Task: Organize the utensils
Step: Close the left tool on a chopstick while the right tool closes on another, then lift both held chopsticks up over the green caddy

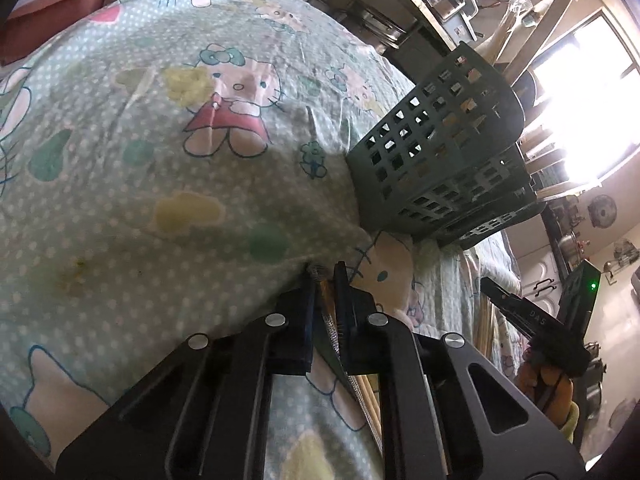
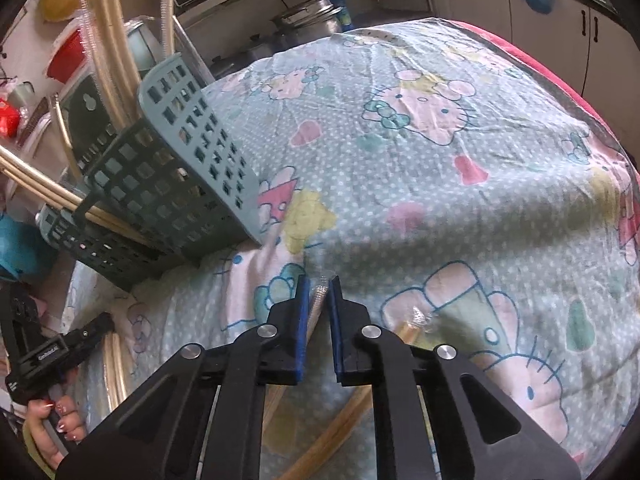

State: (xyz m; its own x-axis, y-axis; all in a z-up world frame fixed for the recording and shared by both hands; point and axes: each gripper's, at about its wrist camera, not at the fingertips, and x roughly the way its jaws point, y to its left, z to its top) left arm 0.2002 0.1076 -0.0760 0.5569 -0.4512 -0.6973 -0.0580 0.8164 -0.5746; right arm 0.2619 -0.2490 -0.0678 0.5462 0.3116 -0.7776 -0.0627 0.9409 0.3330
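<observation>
A cartoon-print pale green cloth [image 2: 440, 200] covers the table, bearing a green perforated plastic basket [image 2: 176, 184]. Each gripper, left [image 1: 324, 276] and right [image 2: 319, 286], pinches wrapped chopsticks [image 2: 318, 296]. The slick sleeves may slip out during lifting.

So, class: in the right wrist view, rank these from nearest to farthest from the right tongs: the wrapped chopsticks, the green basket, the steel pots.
1. Wrapped chopsticks: between the right tongs, clear wrapper pinched in them.
2. Green basket: upper left on the cloth, leaning, chopsticks inside.
3. Steel pots: top centre, beyond the cloth's far edge.
</observation>
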